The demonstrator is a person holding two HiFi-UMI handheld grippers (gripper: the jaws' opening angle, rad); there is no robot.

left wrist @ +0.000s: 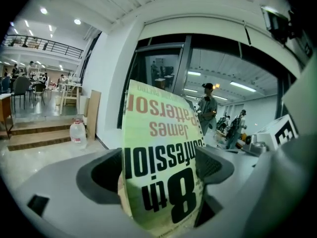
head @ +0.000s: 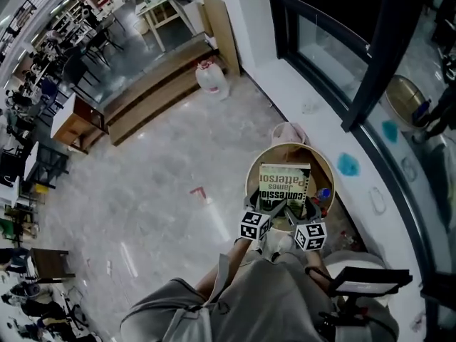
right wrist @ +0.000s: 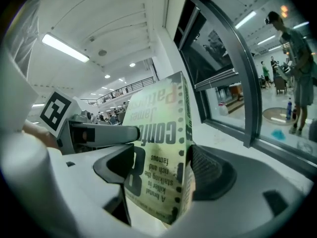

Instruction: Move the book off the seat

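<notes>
Book (head: 285, 185) in both grippers: we are holding its near edge with the left gripper (head: 273, 208) and the right gripper (head: 293, 216) side by side, and it is lying cover-up over the round seat (head: 288, 147). We are not able to tell from the head view whether it is resting on the seat or hanging just above it.

In the left gripper view we are seeing the left gripper (left wrist: 163, 168) with its fingers (left wrist: 216, 165) closed on the book (left wrist: 163, 148), the pale green cover with its large black print standing between them. In the right gripper view the right gripper (right wrist: 161, 166) is doing the same: its fingers (right wrist: 212, 171) are standing wide but pressing on the book (right wrist: 153, 152), one pad against the spine side. The left gripper's marker cube (right wrist: 56, 110) is showing just beside it.

We are standing on a grey floor (head: 157, 191) beside a dark window (head: 335, 41). A water jug (head: 211, 78) is sitting well apart from the seat, near the steps (head: 153, 95).
</notes>
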